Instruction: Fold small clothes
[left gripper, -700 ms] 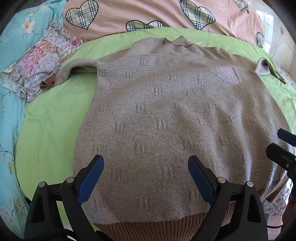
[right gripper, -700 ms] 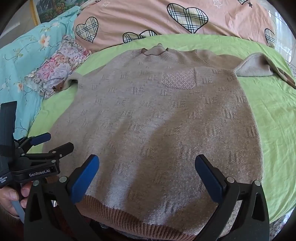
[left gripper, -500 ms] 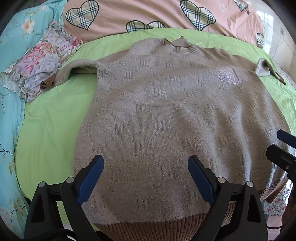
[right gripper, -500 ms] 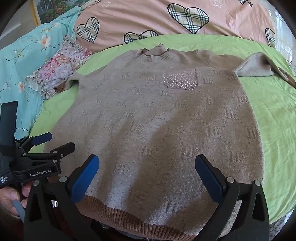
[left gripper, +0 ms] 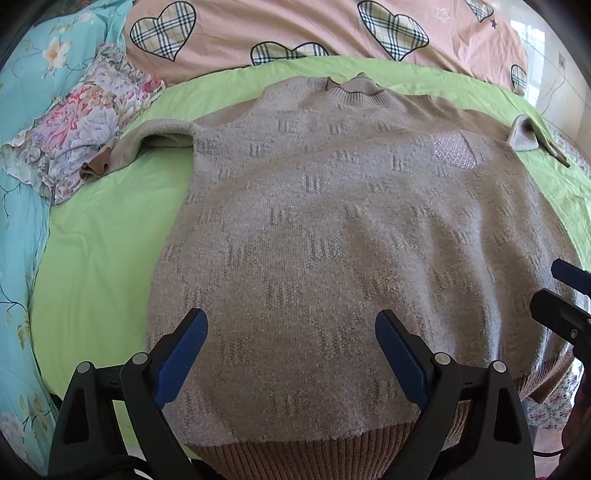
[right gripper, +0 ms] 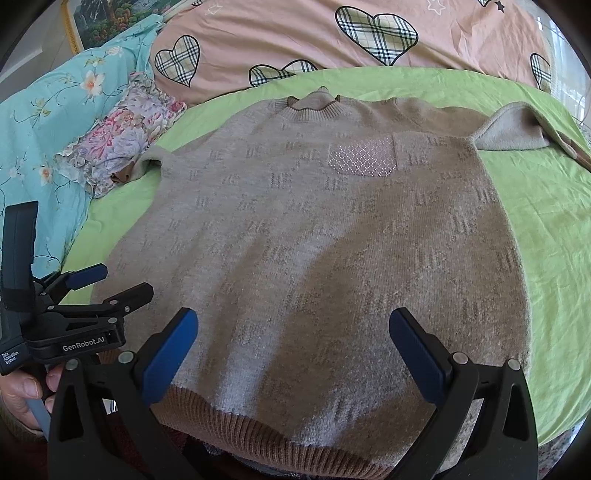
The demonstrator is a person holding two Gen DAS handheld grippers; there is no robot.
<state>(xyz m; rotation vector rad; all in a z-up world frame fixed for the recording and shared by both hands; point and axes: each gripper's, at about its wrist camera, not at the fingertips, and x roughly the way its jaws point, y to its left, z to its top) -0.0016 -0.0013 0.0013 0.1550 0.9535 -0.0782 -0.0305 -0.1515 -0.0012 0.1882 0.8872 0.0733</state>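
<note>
A beige knitted sweater (left gripper: pixel 332 229) lies flat, front up, on a green sheet (left gripper: pixel 99 236), collar far, brown ribbed hem near me. It also shows in the right wrist view (right gripper: pixel 314 240). Its left sleeve (left gripper: pixel 147 144) runs onto a floral cloth; its right sleeve (right gripper: pixel 513 129) is folded at the far right. My left gripper (left gripper: pixel 291 332) is open and empty above the lower body of the sweater. My right gripper (right gripper: pixel 293 332) is open and empty above the hem. Each gripper shows at the other view's edge: the right one (left gripper: pixel 569 295) and the left one (right gripper: pixel 92 284).
A pink quilt with plaid hearts (left gripper: pixel 295 29) lies behind the sweater. A floral cloth (left gripper: pixel 81 118) and teal flowered bedding (left gripper: pixel 18 221) lie at the left. The green sheet (right gripper: pixel 546 240) extends to the right of the sweater.
Both views have shifted slightly; the sweater lies the same. Both grippers stay open.
</note>
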